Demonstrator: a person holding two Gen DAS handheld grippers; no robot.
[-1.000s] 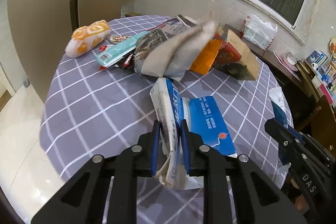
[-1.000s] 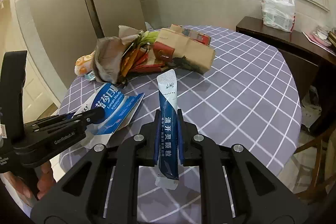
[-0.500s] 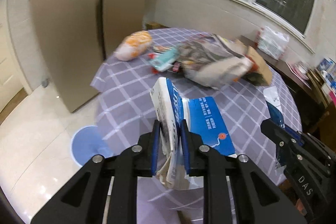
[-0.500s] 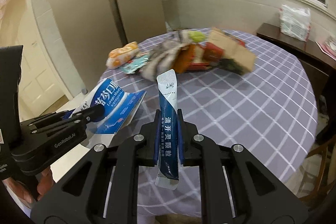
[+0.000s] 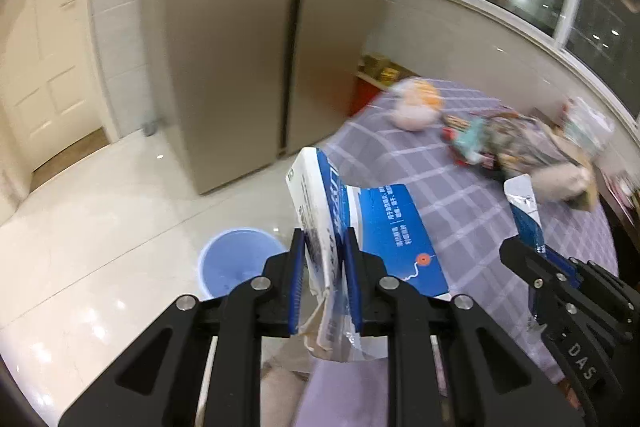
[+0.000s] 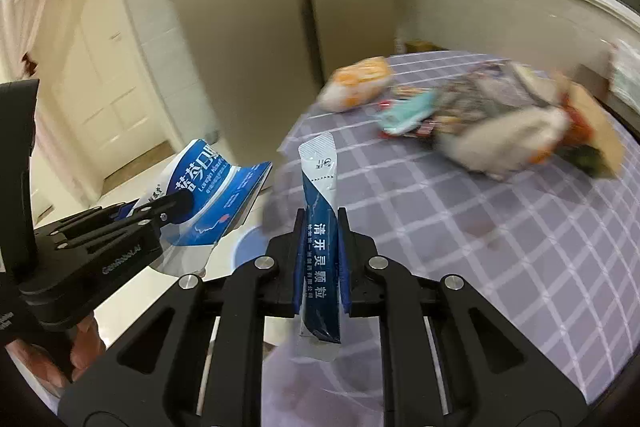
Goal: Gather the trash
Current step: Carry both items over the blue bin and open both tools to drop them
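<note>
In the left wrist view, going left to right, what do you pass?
White panelled door → round blue plastic bin on the floor → blue-and-white paper package in the left claw → dark blue sachet in the right claw.

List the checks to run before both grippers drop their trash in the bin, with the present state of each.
1. Left gripper clamped on the blue and white packet: ok.
2. Right gripper clamped on the dark blue sachet: ok.
3. Blue bin in sight on the floor: ok.
4. Packet directly above the bin: not ok, it looks off to one side.
5. Sachet above the bin: cannot tell.
6. Trash pile left on the table: not ok.
</note>
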